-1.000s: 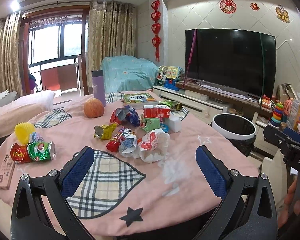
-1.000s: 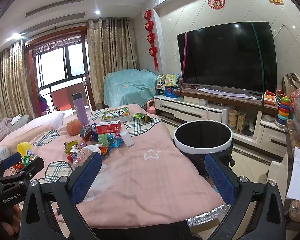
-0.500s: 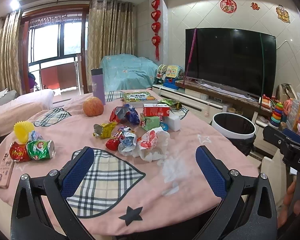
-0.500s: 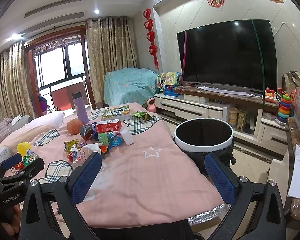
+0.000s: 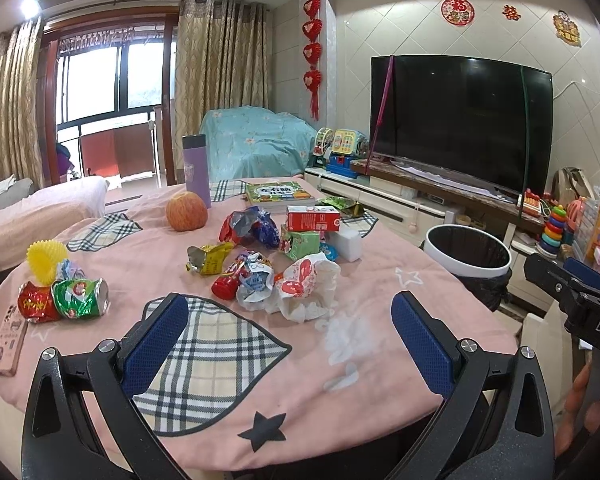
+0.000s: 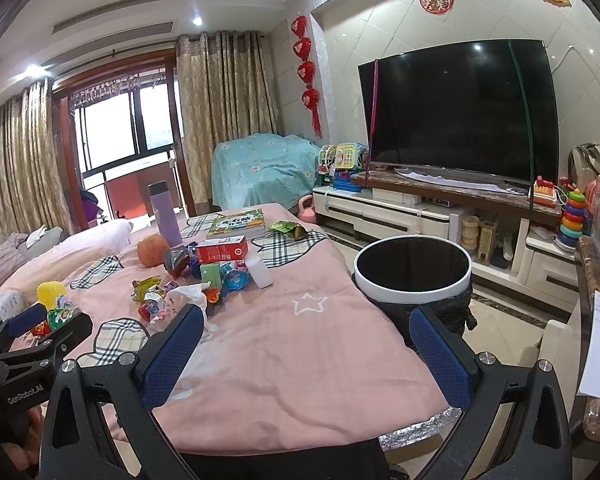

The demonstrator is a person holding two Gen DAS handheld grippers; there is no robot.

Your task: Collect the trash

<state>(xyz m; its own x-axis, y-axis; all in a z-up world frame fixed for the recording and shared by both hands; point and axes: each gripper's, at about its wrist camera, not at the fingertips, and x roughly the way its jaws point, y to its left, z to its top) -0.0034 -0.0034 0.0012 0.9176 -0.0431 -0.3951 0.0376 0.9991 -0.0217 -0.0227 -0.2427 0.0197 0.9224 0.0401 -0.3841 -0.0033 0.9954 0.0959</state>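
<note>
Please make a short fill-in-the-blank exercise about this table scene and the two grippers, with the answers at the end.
1. The round orange-red apple lies on the pink tablecloth just in front of the tall ____ flask.
2. The round bin with the white rim stands on the ____, beside the table.
3. The left gripper and the right gripper are both ____ and hold nothing.
4. The crumpled white paper wrapper lies ____ the flat red carton than to the left gripper.

Answers: purple; floor; open; farther from
</note>
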